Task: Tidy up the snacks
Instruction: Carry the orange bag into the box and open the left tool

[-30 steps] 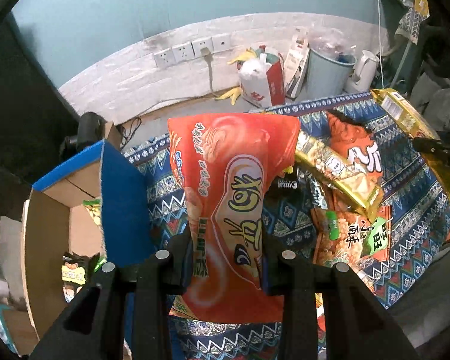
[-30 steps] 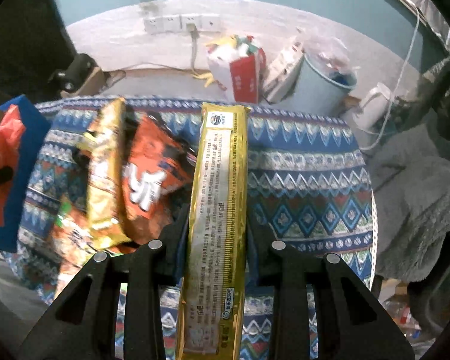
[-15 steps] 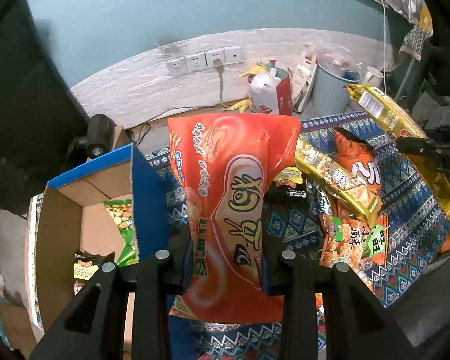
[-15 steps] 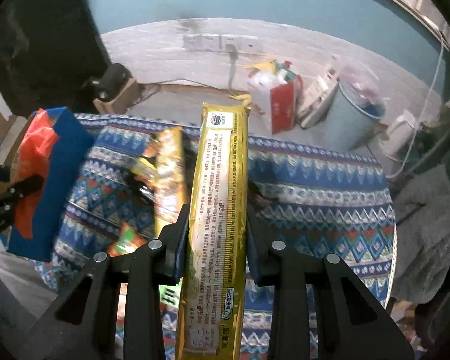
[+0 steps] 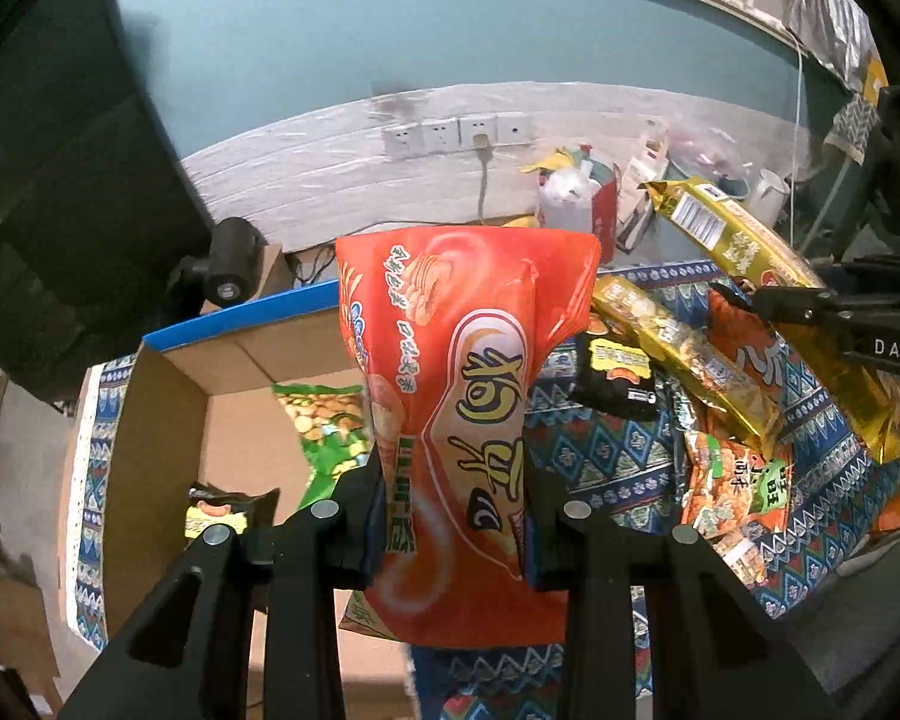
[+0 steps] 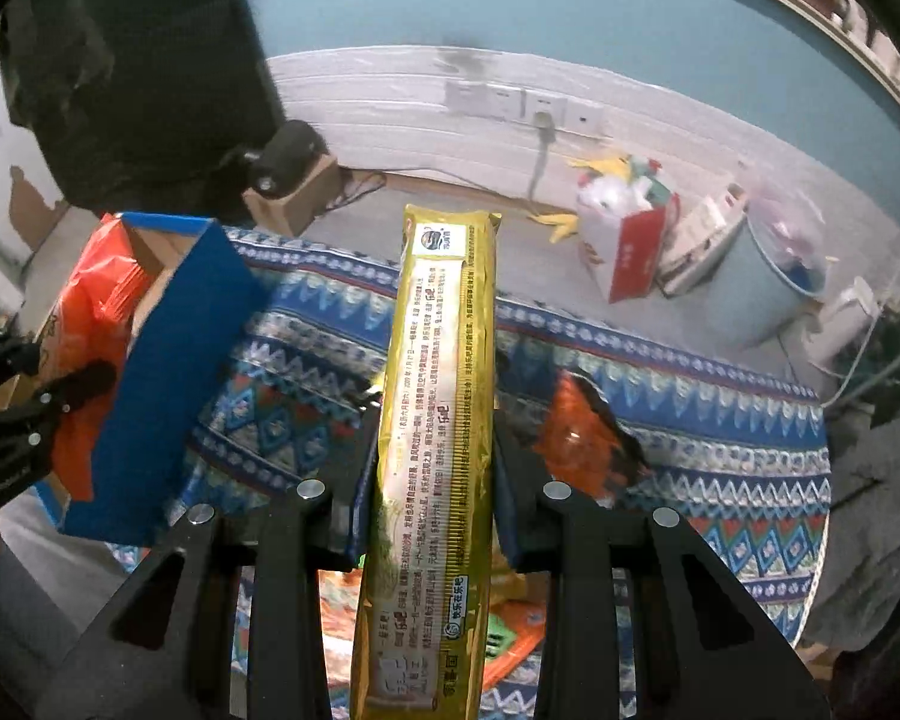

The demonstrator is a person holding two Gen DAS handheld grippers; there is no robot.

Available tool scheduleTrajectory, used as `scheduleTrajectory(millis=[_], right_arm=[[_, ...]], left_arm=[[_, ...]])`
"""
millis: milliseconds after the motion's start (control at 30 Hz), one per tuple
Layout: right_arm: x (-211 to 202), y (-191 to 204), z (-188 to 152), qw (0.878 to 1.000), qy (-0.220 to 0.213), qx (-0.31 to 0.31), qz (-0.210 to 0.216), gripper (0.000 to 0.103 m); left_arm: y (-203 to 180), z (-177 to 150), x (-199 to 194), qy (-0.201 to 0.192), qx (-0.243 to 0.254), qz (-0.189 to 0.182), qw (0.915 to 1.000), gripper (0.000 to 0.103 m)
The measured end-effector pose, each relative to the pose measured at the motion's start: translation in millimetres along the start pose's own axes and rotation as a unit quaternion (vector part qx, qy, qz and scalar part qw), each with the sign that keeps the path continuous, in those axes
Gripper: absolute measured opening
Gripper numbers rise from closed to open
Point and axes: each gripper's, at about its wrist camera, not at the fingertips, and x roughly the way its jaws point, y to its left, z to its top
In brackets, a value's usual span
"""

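Observation:
My left gripper (image 5: 453, 498) is shut on a big red-orange chip bag (image 5: 462, 396) and holds it upright over the right edge of an open cardboard box with blue sides (image 5: 168, 396). The box holds a green snack bag (image 5: 324, 426) and a small dark packet (image 5: 222, 510). My right gripper (image 6: 432, 450) is shut on a long gold biscuit pack (image 6: 438, 420), held above the patterned cloth; it also shows in the left wrist view (image 5: 768, 294). In the right wrist view the box (image 6: 168, 372) and the red bag (image 6: 90, 312) are at the left.
On the blue patterned cloth (image 5: 606, 450) lie a gold pack (image 5: 684, 354), a black packet (image 5: 618, 378) and orange bags (image 5: 732, 492). An orange bag (image 6: 588, 438) lies right of my right gripper. Behind are a red-white bag (image 6: 624, 240), a grey bucket (image 6: 762, 288) and wall sockets (image 5: 456, 135).
My left gripper moved left with the red bag, from beside the box wall to over its open interior. My right gripper moved left with the gold pack, toward the box.

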Motion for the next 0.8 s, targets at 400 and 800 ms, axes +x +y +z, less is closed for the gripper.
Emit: scheduleTrajectory(millis=[400,800], right_arm=[[13.4,65.1,26.9,0.999,0.002,-0.039,0.027,0.030],[41.0,138.4,50.8,0.995,0.019,-0.076,0.065,0.030]], left_arm=[[54.5,-17.5,-7.7,-0.001,-0.047,0.013,0.9988,0.035],[114.9,-46.2,2.7,0.022,-0.099,0.047,0.9938,0.035]])
